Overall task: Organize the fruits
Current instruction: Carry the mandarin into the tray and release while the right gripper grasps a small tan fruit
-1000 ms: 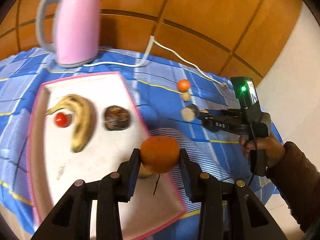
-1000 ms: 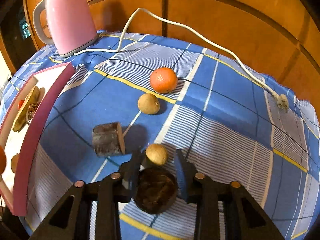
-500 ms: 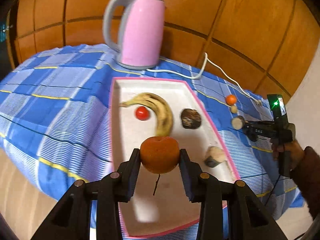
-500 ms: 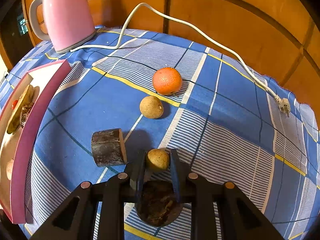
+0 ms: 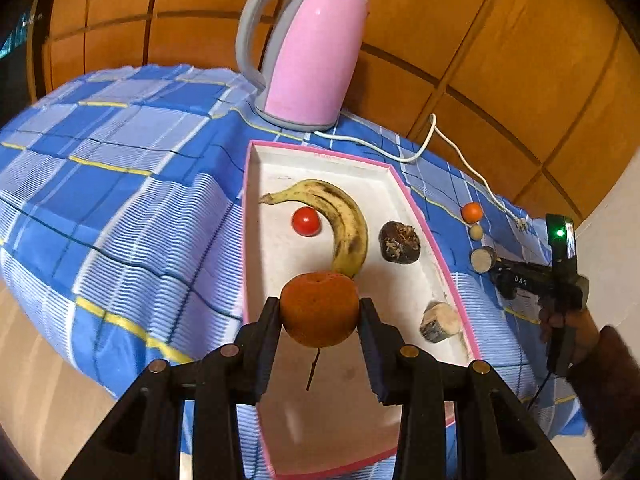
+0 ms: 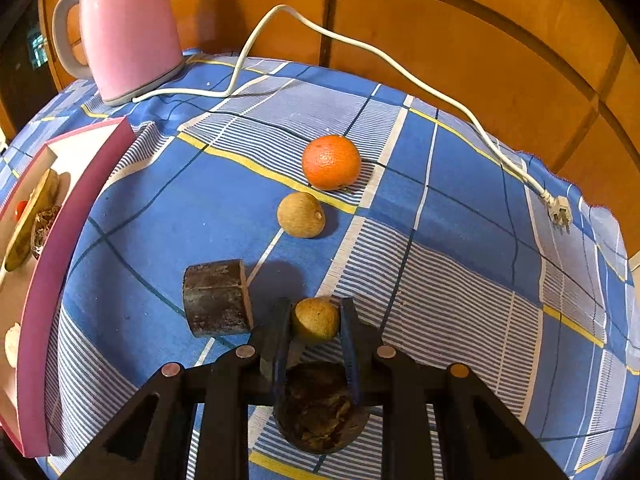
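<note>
My left gripper (image 5: 319,310) is shut on an orange fruit (image 5: 319,308), held above the near half of the pink-rimmed white tray (image 5: 436,232). In the tray lie a banana (image 5: 340,216), a small red tomato (image 5: 306,221), a dark wrinkled fruit (image 5: 399,242) and a pale cut piece (image 5: 439,322). My right gripper (image 6: 314,318) is shut on a small tan round fruit (image 6: 315,318) on the blue checked cloth. Beside it lie a dark brown cut chunk (image 6: 216,298), another tan fruit (image 6: 301,214) and an orange (image 6: 331,162). A dark wrinkled fruit (image 6: 320,412) sits under the right gripper's body.
A pink kettle (image 5: 308,60) stands behind the tray, its white cord (image 6: 360,52) trailing across the cloth to a plug (image 6: 558,210). Wooden panels back the table. The cloth's edge drops to the floor at the left. A hand (image 5: 568,320) holds the right gripper.
My left gripper carried the orange fruit from the tray's right corner to over the tray's near half. My right gripper's jaws closed onto the small tan fruit.
</note>
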